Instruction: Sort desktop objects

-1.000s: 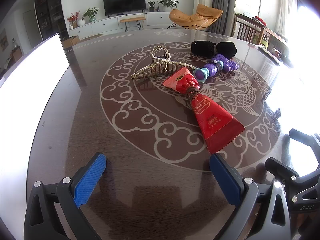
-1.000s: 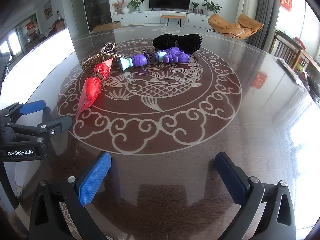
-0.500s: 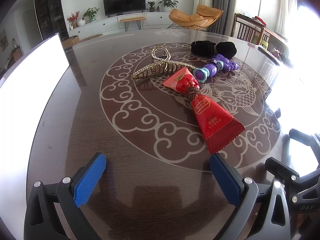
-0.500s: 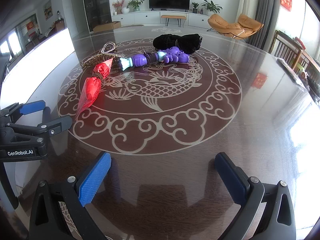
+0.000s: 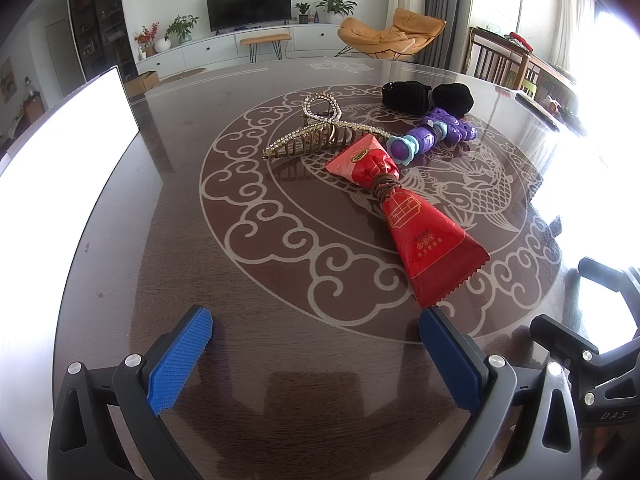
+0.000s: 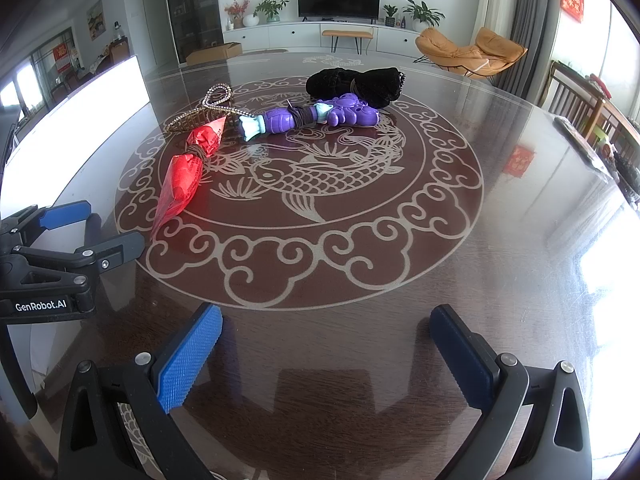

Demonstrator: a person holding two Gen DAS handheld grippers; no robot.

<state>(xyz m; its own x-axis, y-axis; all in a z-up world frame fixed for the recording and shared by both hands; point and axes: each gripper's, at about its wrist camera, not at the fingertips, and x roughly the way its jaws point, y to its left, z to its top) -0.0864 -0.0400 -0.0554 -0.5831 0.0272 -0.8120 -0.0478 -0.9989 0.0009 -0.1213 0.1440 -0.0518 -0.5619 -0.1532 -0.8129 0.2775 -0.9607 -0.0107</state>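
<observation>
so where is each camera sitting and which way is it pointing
Left wrist: on the left hand-held gripper, low over the table, facing the red packet and hair claw; its open blue fingers show, the right hand-held gripper at the right edge.
Right wrist: on the right hand-held gripper, facing the purple toy; open fingers, the left one at the left edge.
Shared: all four objects, including the black pouch.

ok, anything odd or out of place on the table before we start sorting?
Yes: three items are cinched at the middle with a brown band: the red packet, the purple toy and the black fabric bundle. The packet is pinched into a bow-tie shape. The gold hair claw lies unbound. Both tongs are open, holding nothing.
</observation>
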